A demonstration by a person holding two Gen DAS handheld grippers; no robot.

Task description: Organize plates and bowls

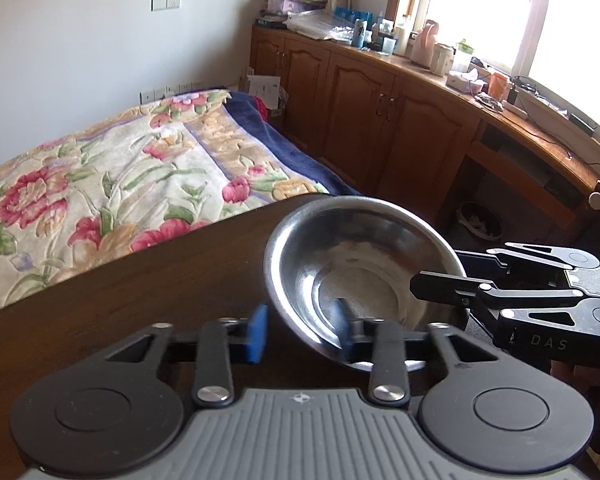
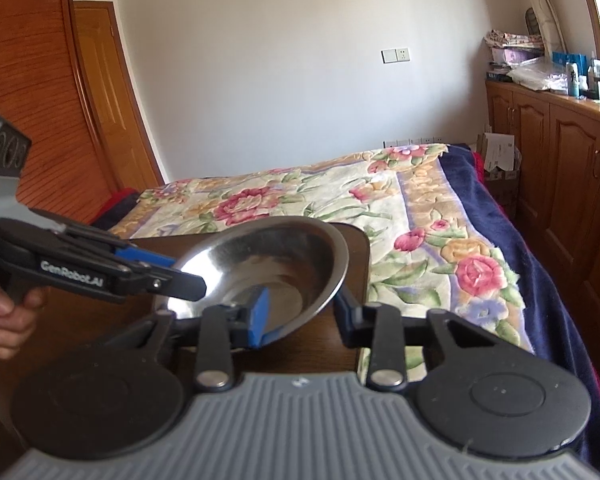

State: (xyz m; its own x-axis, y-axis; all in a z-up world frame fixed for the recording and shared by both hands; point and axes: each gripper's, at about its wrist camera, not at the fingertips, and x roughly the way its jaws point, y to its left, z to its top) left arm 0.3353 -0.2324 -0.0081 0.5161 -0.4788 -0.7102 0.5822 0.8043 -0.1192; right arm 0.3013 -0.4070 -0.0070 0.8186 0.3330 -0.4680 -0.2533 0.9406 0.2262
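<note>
"GenRobot.AI" marks the left hand-held gripper [image 2: 188,280] at the steel bowl [image 2: 276,264]

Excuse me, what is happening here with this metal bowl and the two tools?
A person is handling one steel bowl with two hand-held claws above a dark wooden table beside a bed. The left claw straddles the bowl's near rim, one blue pad inside and one outside. The right claw straddles the rim on the opposite side the same way. The bowl is tilted. Both claws look open around the rim; whether the pads press on it, I cannot tell. No other dishes are in view.
</note>
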